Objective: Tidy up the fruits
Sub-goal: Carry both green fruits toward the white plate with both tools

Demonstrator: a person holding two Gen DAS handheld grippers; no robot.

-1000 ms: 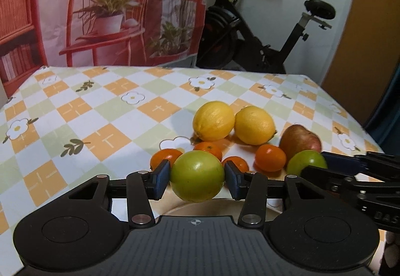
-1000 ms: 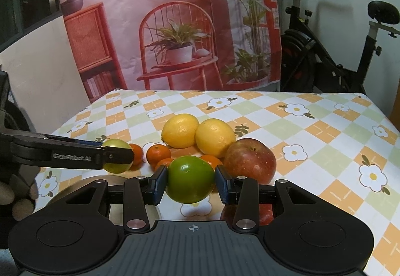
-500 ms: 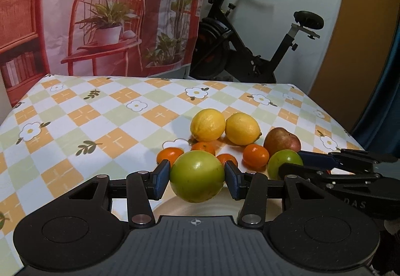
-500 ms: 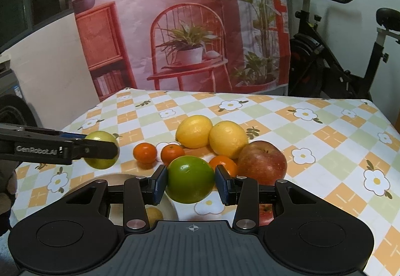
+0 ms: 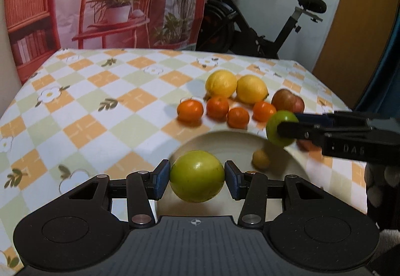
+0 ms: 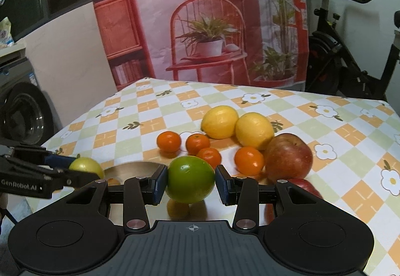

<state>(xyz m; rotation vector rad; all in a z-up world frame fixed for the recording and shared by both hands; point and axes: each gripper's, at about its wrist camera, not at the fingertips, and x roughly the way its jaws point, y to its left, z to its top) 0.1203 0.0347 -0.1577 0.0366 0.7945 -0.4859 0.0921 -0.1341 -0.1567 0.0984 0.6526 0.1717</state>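
My left gripper (image 5: 197,177) is shut on a yellow-green apple (image 5: 197,179) and holds it above the near rim of a cream plate (image 5: 225,143). My right gripper (image 6: 191,182) is shut on a darker green apple (image 6: 190,179), also over the plate (image 6: 132,168); it shows at the right in the left wrist view (image 5: 281,127). A small yellow fruit (image 5: 260,159) lies in the plate. Beyond the plate on the checked tablecloth lie two lemons (image 5: 221,83), several mandarins (image 5: 190,110) and a red apple (image 5: 287,102).
A second red apple (image 6: 303,187) lies close behind my right gripper's right finger. The table's left edge (image 5: 15,100) and right edge (image 5: 335,98) are near. An exercise bike (image 5: 250,25) and a printed backdrop (image 5: 112,0) stand behind the table.
Both grippers have risen and pulled back with their apples, so the plate and the small yellow fruit in it now show below them. The fruits on the table have not moved.
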